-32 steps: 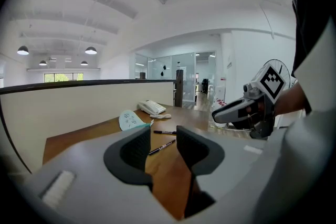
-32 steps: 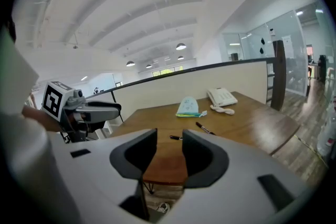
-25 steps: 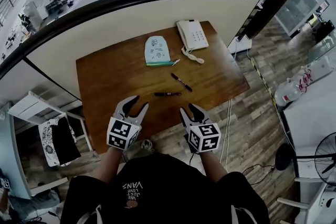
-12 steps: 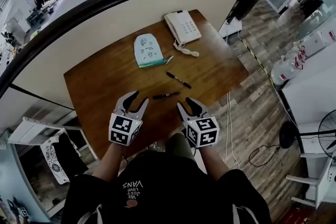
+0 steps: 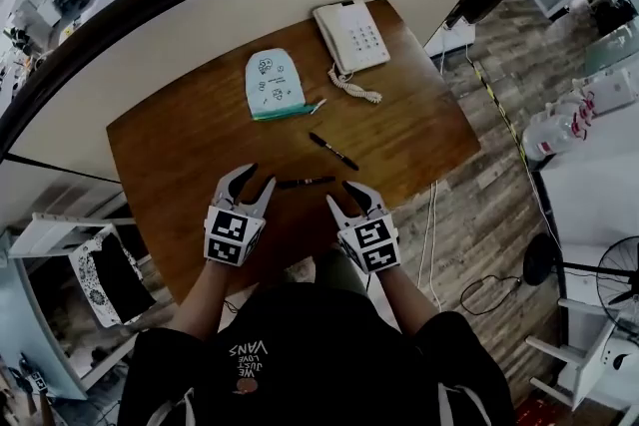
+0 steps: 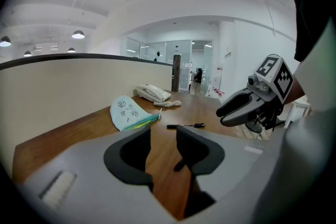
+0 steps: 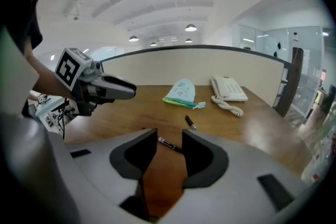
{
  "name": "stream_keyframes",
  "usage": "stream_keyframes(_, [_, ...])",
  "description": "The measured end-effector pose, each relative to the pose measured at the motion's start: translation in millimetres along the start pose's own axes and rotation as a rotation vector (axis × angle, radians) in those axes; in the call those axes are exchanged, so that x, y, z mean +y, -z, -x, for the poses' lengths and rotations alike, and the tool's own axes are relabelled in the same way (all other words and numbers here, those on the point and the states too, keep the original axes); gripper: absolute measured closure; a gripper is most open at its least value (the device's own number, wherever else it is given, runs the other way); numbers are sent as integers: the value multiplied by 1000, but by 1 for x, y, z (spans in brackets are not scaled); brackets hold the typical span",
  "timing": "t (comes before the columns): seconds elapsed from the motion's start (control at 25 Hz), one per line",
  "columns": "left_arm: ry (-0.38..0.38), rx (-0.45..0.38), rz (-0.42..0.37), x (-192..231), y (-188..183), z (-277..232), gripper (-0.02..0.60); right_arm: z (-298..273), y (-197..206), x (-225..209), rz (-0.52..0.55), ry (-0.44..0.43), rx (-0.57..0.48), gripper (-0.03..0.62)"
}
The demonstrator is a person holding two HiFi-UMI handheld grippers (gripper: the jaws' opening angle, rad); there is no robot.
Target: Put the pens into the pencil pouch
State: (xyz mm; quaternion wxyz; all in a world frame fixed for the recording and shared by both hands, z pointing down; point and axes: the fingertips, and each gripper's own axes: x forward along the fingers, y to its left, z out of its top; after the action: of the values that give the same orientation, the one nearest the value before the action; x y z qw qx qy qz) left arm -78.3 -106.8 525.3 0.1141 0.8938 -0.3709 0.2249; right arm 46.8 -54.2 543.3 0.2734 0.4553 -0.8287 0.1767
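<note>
A light blue pencil pouch (image 5: 272, 83) lies flat at the back of the wooden table (image 5: 180, 145). One black pen (image 5: 333, 152) lies slanted mid-table, and a second black pen (image 5: 305, 182) lies nearer me. My left gripper (image 5: 258, 178) hovers just left of the near pen, open and empty. My right gripper (image 5: 341, 195) is just right of it, also open and empty. In the left gripper view the pouch (image 6: 127, 113) and the farther pen (image 6: 186, 126) lie ahead. In the right gripper view the near pen (image 7: 167, 143) shows in the gap just beyond the jaws.
A white desk phone (image 5: 351, 37) with a coiled cord (image 5: 355, 92) sits at the back right of the table. A curved partition (image 5: 200, 25) bounds the far side. The table's right edge drops to a wood floor with cables (image 5: 431, 224).
Both grippers have moved forward and down over the table, closing in on the near pen from either side. The pens and pouch have not moved.
</note>
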Motion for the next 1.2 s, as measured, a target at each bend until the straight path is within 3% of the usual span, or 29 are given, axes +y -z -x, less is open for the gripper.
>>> stream_keyframes(0.4, [-105,63,74,18,15,-21,442,-61,28,-9,341,-238,156,479])
stream_keyframes(0.6, [-119,66,66,25,19,-26,442,-82,40,-1,491,-359,202,479])
stream_keyframes(1.0, [-109,89,5,43,19,-49,442,-90,50,3,514,-499,233,482])
stream_keyframes(1.2, [-94,107,-43,48,16,-66,442,-86,54,10,560,-538,217,545])
